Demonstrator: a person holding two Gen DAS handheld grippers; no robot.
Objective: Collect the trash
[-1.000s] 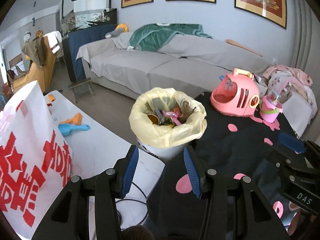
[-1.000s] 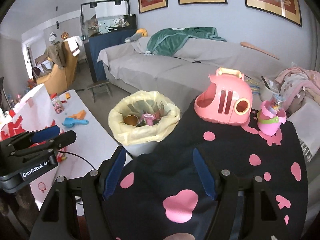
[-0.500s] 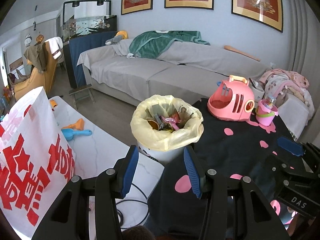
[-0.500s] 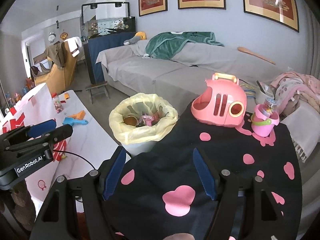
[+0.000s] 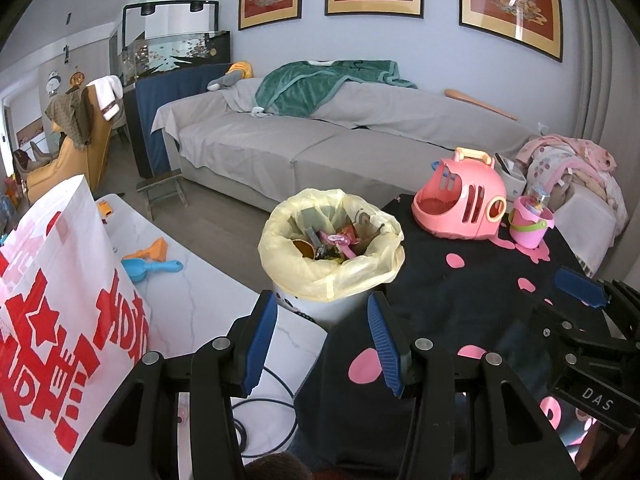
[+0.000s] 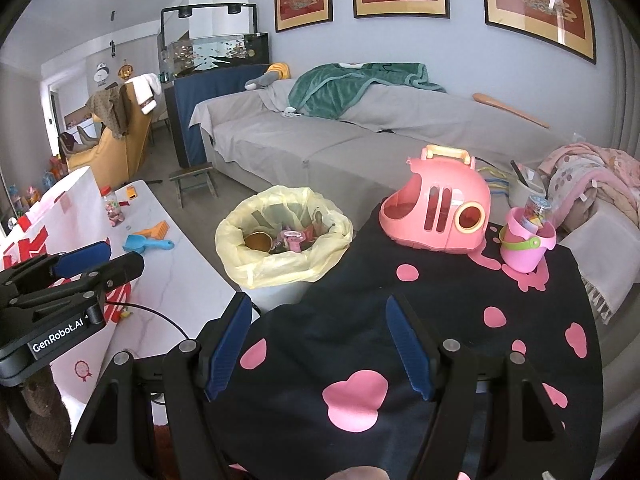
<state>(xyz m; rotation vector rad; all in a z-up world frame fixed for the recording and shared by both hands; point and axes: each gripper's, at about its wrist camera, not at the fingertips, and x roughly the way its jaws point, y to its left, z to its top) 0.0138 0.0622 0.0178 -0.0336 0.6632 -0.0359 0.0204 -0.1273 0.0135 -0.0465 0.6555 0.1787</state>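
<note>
A white trash bin lined with a yellow bag (image 5: 332, 272) (image 6: 280, 264) stands between the white table and the black cloth, filled with wrappers and a brown cup. My left gripper (image 5: 322, 344) hovers just in front of the bin, open, with nothing between its blue pads. My right gripper (image 6: 318, 350) hangs open over the black cloth with pink spots (image 6: 420, 320), also holding nothing. Each gripper shows at the edge of the other's view: the right gripper (image 5: 580, 292) on the right side, the left gripper (image 6: 80, 260) on the left.
A white bag with red print (image 5: 60, 320) stands on the white marble table (image 5: 192, 292), beside a blue scoop (image 5: 150, 268) and orange toy. A pink toy carrier (image 5: 460, 200) and pink bucket (image 5: 530, 226) sit on the cloth. A grey sofa (image 5: 300, 148) lies behind.
Both views have tilted up slightly, so the bin and toys sit lower in frame. The grippers' openings are unchanged.
</note>
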